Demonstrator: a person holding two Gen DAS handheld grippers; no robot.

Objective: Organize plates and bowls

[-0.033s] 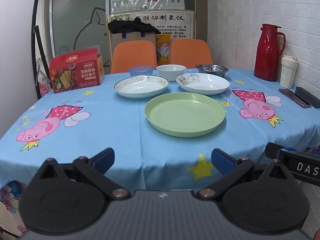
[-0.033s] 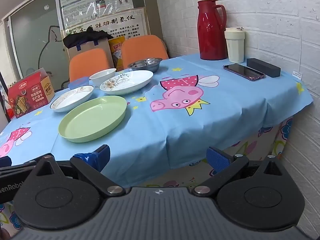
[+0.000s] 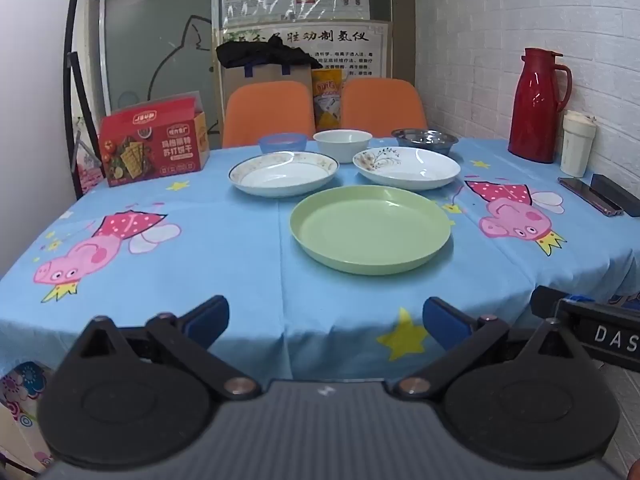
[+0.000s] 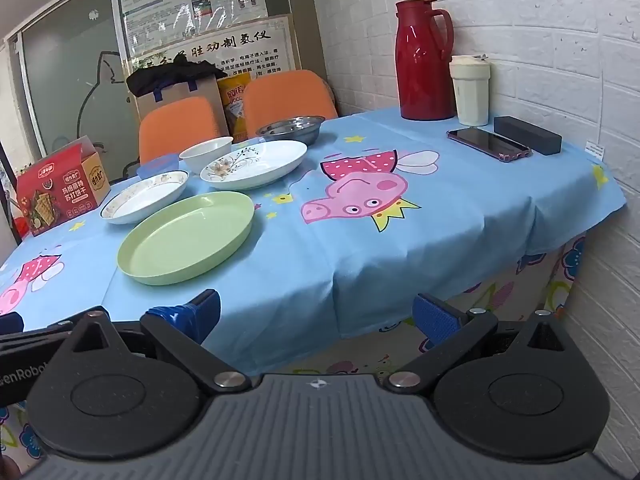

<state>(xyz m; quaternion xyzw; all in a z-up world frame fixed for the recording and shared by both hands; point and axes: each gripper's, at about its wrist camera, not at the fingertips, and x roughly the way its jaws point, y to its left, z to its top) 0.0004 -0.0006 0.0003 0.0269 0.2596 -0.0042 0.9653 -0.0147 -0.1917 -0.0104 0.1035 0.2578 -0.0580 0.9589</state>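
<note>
Gaping empty, both hand-held grippers off the table edge, short of green plate.

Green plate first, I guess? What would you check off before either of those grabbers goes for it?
1. Left gripper open and empty: ok.
2. Right gripper open and empty: ok.
3. Green plate nearest the table edge, nothing on it: ok.
4. Plate clear of the two white plates behind it: ok.
5. Three bowls in the back row unstacked: ok.
6. Phone and red jug far from the dishes: ok.
</note>
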